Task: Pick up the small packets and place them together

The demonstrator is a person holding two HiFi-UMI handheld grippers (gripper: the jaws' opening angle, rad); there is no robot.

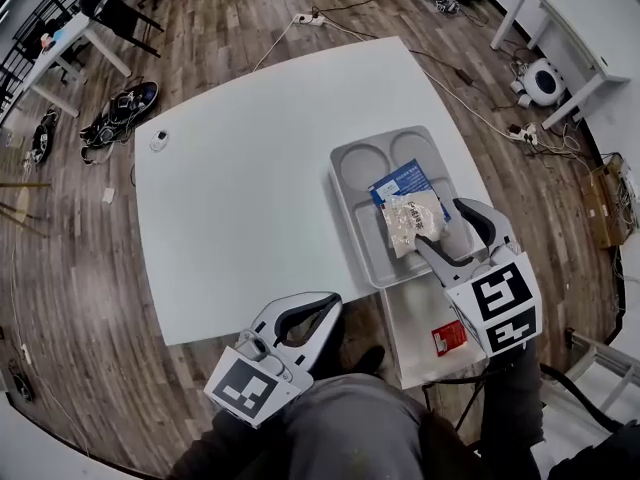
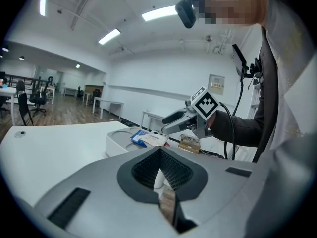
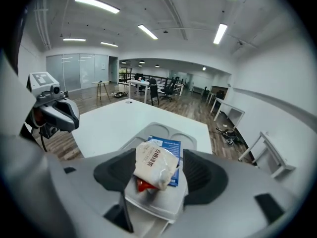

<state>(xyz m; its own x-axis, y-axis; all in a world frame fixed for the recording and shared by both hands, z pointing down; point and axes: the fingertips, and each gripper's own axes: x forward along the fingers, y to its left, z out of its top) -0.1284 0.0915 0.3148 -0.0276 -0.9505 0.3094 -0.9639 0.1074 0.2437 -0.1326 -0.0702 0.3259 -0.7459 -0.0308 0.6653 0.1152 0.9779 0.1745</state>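
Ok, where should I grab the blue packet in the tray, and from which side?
Probably its bare far end, beside the round compartments, coming down from above. The blue packet lies flat in the gray tray, and the white packet covers its near end.

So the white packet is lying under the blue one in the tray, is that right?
Not quite: the white packet lies on top of the blue one, not under it, in the tray, as the right gripper view shows.
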